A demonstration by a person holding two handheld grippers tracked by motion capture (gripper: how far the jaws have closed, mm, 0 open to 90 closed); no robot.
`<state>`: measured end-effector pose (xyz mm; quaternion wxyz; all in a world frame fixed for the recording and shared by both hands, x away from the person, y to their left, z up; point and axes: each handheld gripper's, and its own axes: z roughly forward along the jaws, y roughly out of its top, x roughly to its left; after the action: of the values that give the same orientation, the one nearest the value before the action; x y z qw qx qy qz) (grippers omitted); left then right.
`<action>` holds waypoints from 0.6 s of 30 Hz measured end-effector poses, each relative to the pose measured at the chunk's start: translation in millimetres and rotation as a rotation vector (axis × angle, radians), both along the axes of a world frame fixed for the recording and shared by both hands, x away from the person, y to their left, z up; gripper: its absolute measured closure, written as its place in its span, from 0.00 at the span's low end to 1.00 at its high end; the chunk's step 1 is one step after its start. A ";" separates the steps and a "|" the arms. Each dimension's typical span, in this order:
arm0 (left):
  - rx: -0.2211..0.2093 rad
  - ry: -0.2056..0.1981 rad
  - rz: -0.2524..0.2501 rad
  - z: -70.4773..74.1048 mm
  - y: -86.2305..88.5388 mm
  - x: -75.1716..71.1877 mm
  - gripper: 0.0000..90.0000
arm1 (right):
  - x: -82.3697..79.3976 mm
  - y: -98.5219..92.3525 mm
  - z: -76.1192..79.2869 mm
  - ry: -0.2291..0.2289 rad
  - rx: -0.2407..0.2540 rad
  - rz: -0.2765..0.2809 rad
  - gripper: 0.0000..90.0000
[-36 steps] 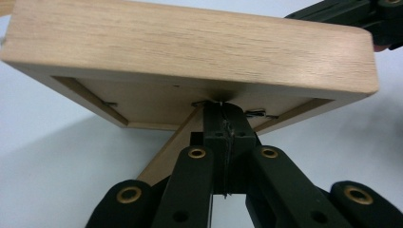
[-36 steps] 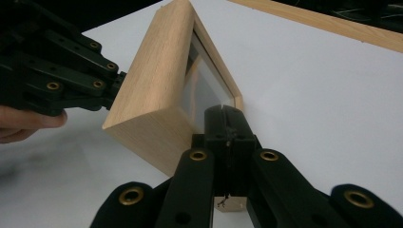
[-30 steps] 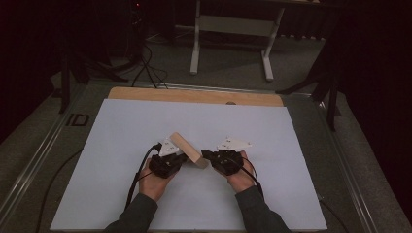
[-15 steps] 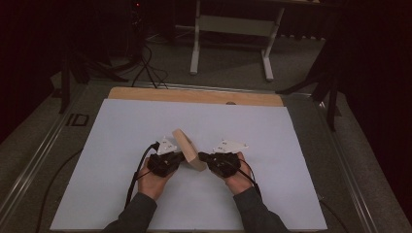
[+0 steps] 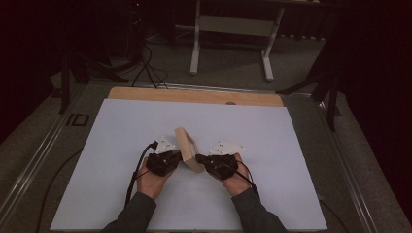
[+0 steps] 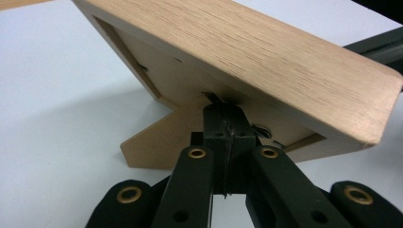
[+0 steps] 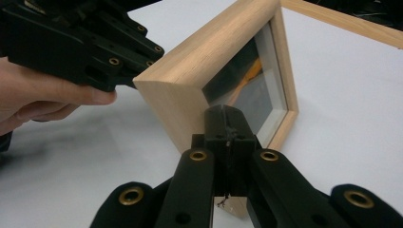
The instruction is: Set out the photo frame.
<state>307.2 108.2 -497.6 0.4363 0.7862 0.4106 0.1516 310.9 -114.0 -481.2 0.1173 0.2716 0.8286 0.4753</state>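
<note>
Both grippers, left (image 5: 180, 159) at nine o'clock, right (image 5: 200, 159) at three, jaws pressed together, prop the light wooden picture frame (image 5: 188, 148); standing it upright likely follows.

Black fingers (image 6: 223, 128) — brass screws (image 6: 196, 153), dark sleeves (image 5: 134, 213).

Tilted wooden picture frame (image 5: 187, 149), mid-table

Matt pale wood frame (image 7: 223, 42); glossy glass (image 7: 254, 90)
</note>
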 end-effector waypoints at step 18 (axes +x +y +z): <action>-0.016 0.000 0.016 -1.9 4.7 3.0 1.00 | -5.3 9.1 -1.1 -0.011 -0.011 0.026 1.00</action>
<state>310.2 113.0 -499.5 0.4412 0.7795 0.4180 0.1517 305.6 -104.9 -482.2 0.1170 0.2577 0.8339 0.4739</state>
